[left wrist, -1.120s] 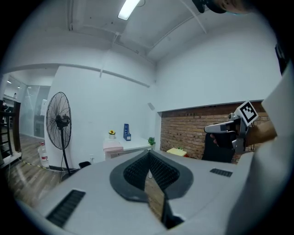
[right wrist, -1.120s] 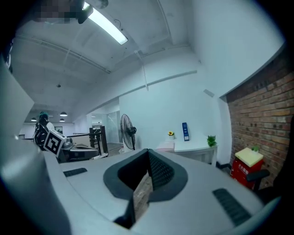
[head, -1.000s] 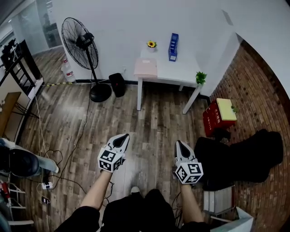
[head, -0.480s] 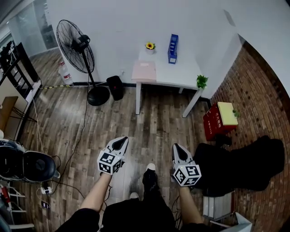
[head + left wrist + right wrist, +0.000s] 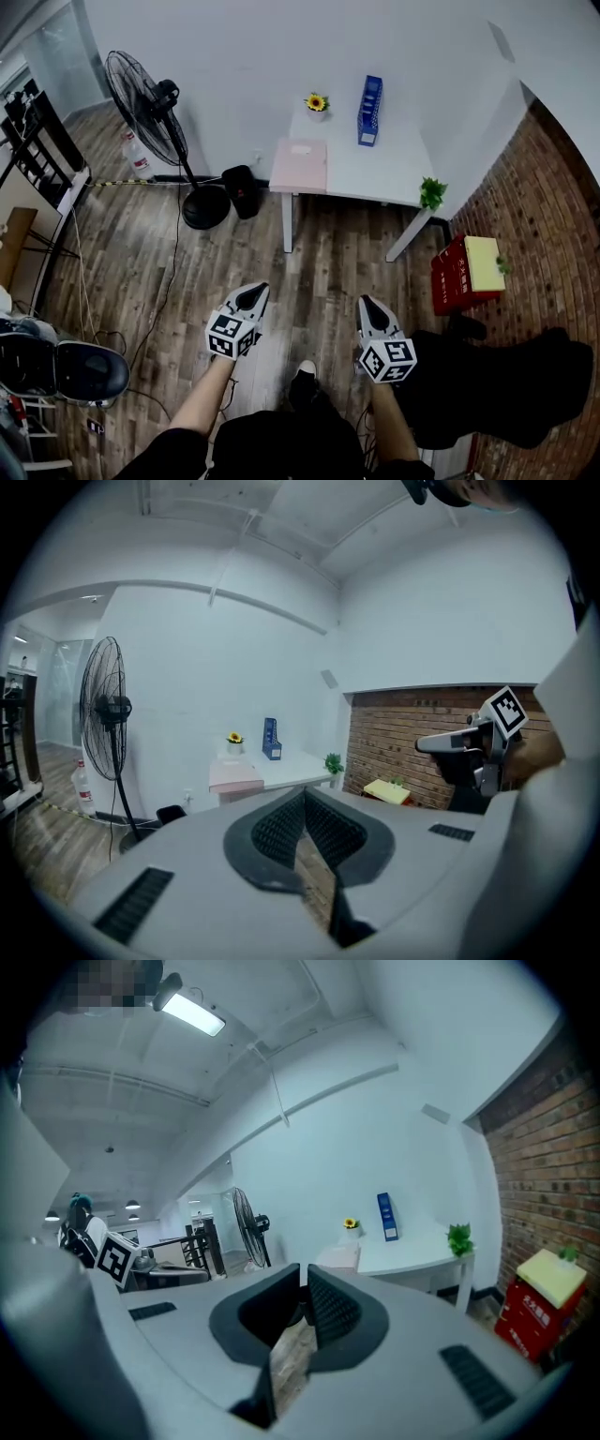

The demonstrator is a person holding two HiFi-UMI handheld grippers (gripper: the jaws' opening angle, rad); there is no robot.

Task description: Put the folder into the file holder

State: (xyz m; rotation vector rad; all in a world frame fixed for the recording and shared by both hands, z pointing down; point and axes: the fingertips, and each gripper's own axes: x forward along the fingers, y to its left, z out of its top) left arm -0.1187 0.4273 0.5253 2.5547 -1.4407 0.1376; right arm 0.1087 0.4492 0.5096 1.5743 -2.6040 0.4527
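Left claw and right claw, both pressed together and seemingly empty, had drawn nearer the worktop bearing folder and file holder, yet remained well short: approach only.

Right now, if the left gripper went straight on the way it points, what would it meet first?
Nothing stands close ahead of the left gripper: only open wooden floor. Its line probably ends at the white table, near the leg under the pink folder, though depth is unclear.
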